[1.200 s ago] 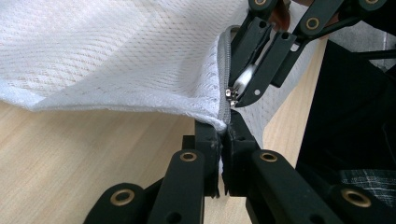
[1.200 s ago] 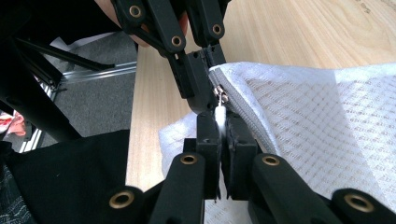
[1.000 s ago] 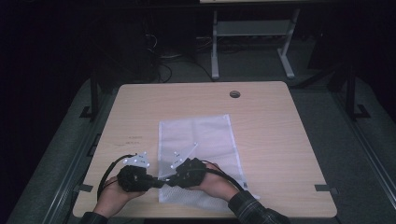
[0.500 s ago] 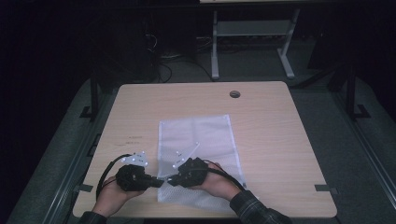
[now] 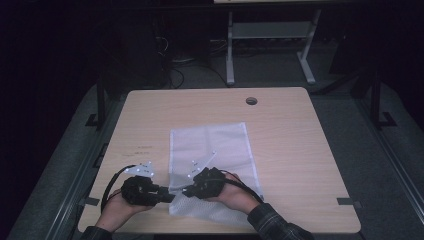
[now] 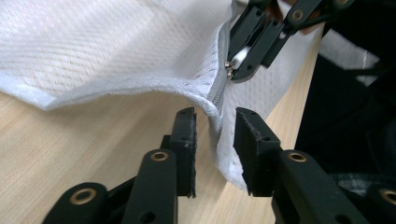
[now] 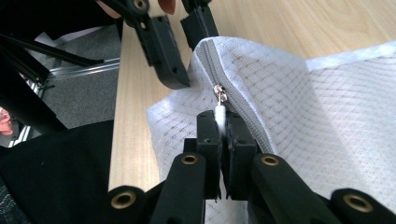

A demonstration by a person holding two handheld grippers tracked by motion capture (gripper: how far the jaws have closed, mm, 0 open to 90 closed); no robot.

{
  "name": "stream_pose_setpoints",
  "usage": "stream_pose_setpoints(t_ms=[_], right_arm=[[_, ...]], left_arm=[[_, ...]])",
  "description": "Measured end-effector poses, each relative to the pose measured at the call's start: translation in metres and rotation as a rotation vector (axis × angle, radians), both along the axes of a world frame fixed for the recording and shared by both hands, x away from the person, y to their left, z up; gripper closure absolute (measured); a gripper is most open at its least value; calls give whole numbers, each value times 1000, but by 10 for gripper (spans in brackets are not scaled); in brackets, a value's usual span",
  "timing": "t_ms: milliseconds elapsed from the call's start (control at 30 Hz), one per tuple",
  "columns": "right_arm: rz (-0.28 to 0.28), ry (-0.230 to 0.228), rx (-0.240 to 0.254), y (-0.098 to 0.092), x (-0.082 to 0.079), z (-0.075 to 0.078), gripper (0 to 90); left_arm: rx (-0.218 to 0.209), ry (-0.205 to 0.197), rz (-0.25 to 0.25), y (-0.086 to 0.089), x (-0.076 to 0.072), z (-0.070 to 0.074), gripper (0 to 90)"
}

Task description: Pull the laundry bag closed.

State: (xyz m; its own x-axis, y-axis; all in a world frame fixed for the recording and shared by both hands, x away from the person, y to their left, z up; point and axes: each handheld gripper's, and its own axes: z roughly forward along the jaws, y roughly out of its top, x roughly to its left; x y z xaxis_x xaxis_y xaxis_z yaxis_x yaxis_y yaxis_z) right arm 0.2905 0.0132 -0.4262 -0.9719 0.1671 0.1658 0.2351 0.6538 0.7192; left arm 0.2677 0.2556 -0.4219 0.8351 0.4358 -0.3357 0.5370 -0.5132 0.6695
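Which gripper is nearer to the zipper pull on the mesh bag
Right. The right gripper is shut on the white zipper pull of the mesh bag. The left gripper, jaws just opened, straddles the bag's zipper edge a little way off.

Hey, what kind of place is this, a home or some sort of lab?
Probably a lab or recording studio rather than a home: a bare wooden table on grey carpet, dark surroundings, a metal stand behind, and cables on the floor.
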Motion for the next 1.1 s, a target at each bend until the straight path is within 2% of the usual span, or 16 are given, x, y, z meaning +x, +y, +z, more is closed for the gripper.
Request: stream_pose_setpoints(t_ms=[167,233,300,367,433,667,833,867,1100], right_arm=[[11,-10,-5,2,-2,-1,860],[14,-14,-7,4,-3,-1,860],[15,-19,-7,4,-4,-1,860],[15,-19,-8,4,-4,-1,860],[13,-20,-10,4,-3,-1,860],[9,-23,-17,3,-3,-2,860],[11,-20,-20,3,-3,-3,860],[10,-22,-25,2,-4,-3,860],[4,-22,-28,-4,-3,-3,860]], left_arm=[[-39,11,19,1,3,0,661],[-50,13,29,3,4,1,722],[-86,35,38,5,6,2,794],[-89,39,38,6,6,2,823],[-89,46,37,5,6,3,852],[-73,50,47,6,6,2,862],[-60,45,42,4,6,2,863],[-47,40,48,5,6,2,863],[-46,36,51,8,6,3,863]])
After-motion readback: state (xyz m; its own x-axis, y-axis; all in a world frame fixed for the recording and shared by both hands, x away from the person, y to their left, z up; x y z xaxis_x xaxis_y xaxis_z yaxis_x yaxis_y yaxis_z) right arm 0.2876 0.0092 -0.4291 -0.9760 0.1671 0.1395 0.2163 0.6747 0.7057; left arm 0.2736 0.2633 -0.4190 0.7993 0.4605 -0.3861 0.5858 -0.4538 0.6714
